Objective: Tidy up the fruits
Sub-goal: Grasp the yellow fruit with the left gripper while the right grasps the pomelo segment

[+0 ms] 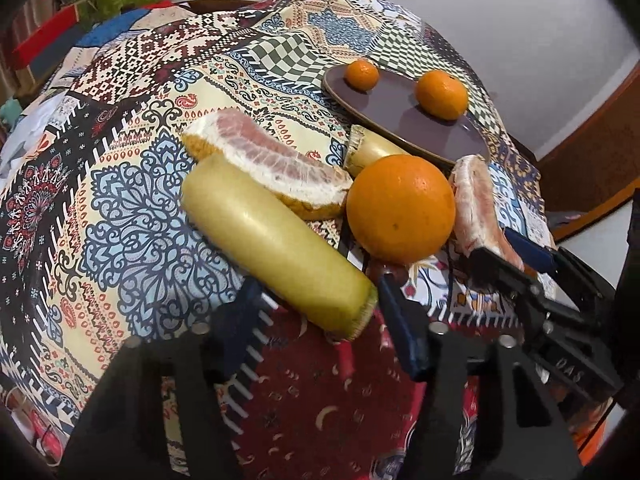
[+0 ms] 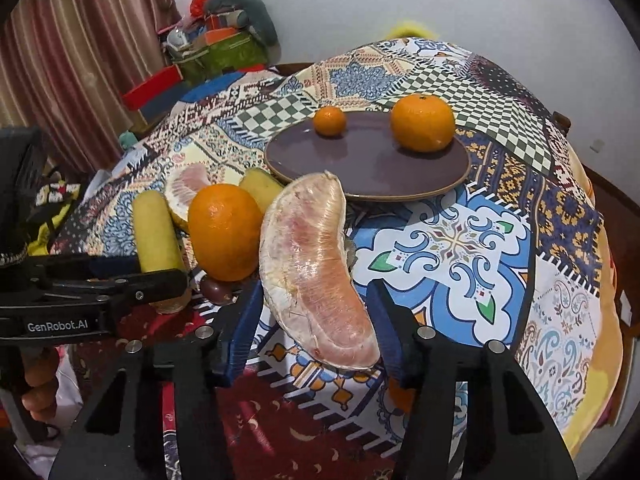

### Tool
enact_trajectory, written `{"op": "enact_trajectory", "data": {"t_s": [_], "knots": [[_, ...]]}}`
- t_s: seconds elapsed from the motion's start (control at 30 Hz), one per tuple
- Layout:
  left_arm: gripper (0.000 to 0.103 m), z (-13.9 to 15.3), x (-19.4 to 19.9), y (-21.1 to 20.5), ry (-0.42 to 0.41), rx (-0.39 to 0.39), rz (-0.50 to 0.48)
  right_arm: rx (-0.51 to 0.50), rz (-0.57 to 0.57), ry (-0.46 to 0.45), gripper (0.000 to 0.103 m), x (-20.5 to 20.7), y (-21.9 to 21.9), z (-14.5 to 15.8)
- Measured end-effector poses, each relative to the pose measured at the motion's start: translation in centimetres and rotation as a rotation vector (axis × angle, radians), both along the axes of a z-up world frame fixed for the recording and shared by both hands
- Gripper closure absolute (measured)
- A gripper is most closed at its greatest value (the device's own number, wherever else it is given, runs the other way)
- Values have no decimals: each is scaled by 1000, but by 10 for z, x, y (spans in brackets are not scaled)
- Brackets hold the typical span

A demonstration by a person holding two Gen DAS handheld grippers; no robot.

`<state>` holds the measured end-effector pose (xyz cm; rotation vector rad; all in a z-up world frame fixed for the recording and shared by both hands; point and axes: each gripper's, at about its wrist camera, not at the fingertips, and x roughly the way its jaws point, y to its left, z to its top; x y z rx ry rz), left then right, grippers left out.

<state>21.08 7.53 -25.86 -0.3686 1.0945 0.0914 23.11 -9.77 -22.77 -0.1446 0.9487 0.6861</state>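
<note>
Right tongs [image 2: 316, 320] stand apart astride a peeled pomelo segment [image 2: 316, 272], not yet clamped on it. Left tongs [image 1: 320, 312] also stand apart, straddling the near end of a yellow sugarcane piece [image 1: 272, 244]. Between the two pairs sits a large orange [image 1: 400, 208]; beyond it lie another pomelo wedge [image 1: 272, 160] and a second cane piece [image 1: 376, 150]. Farther ahead, a purple plate [image 2: 360, 168] on the patterned bench [image 2: 460, 248] holds two mandarins [image 2: 422, 128]. Judged step: gathering fruit onto the plate. Next move likely calls for closing gently on the soft segment, then lifting it forward.
</note>
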Motion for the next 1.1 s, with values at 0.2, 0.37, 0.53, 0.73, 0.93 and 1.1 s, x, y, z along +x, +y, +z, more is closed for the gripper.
{"op": "enact_trajectory", "data": {"t_s": [0.2,0.37,0.53,0.73,0.93,1.1], "knots": [[58,6,-20,10,3,9,-36,41,-21,-26,63,-11,-6,19],[65,14,-44,18,5,44,-75,8,-12,-40,64,-30,-5,20],[68,20,-64,29,10,53,-123,-6,-1,-24,66,-52,-6,14],[69,30,-69,32,-2,66,-123,-29,9,4,77,-69,-1,6],[50,41,-58,32,-36,91,-121,-15,-7,-2,67,-70,-5,15],[50,32,-40,37,-20,91,-105,-16,-31,-15,57,-63,-1,17]]}}
